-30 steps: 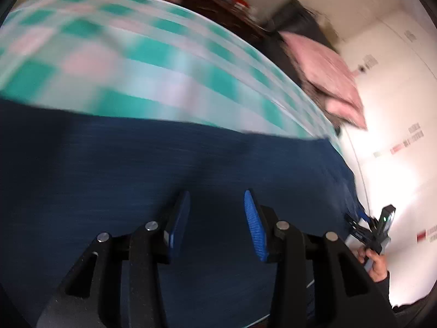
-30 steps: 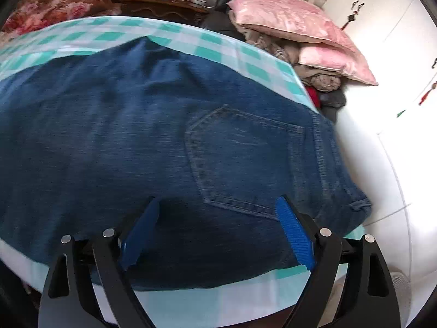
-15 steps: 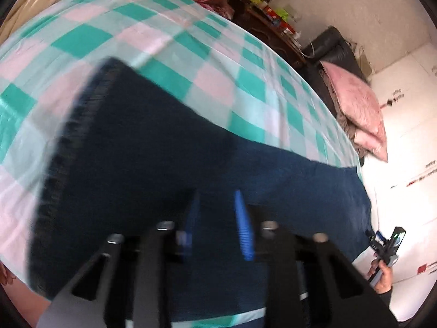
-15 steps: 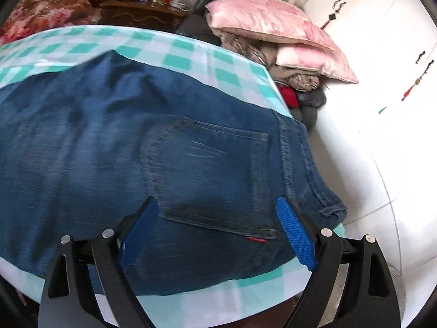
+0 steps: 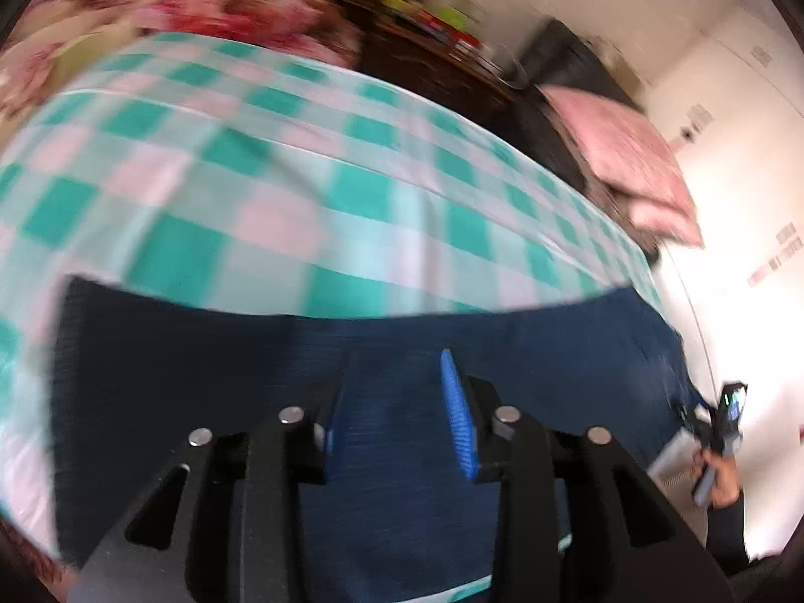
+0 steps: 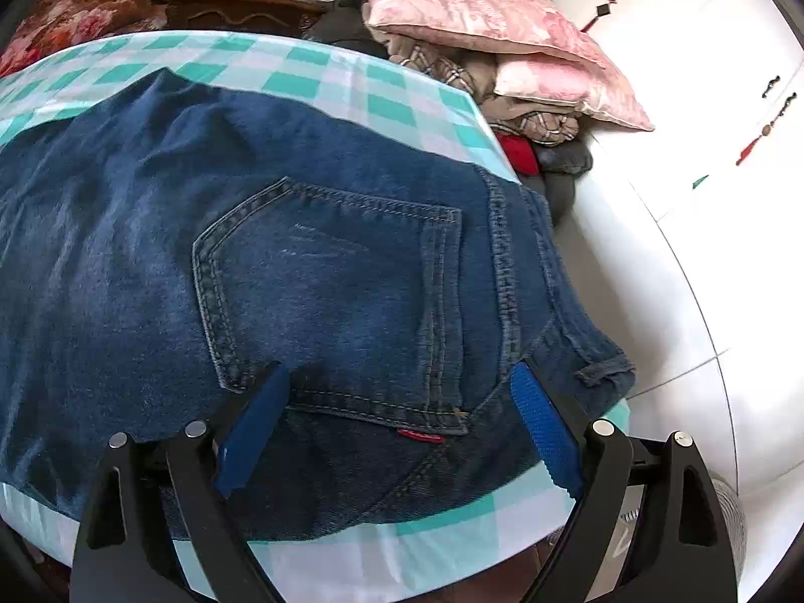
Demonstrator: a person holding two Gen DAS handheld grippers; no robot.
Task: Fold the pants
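Note:
Dark blue jeans [image 6: 151, 226] lie flat on a bed with a green, pink and white checked sheet [image 6: 301, 70]. The back pocket [image 6: 331, 271] faces up and the waistband [image 6: 512, 251] is at the right. My right gripper [image 6: 399, 372] hovers wide open over the pocket's lower edge, gripping nothing. In the blurred left wrist view the jeans [image 5: 201, 352] span the bottom of the sheet [image 5: 301, 191]. My left gripper [image 5: 397, 367] is above the denim with its jaws opening; the cloth lies below them, not pinched. At the far right a hand [image 5: 721, 482] holds the right gripper [image 5: 723, 417].
Pink pillows [image 6: 477, 15] are stacked on folded clothes past the bed's far right corner. A dark wooden nightstand [image 6: 241, 5] with small items and a floral blanket [image 6: 75, 15] stand at the back. White floor and wardrobe doors [image 6: 703, 100] are to the right.
The left gripper's jaws narrowed and have now widened again, and its view has swung so that more of the sheet shows. The right gripper stayed wide open and shifted sideways over the pocket.

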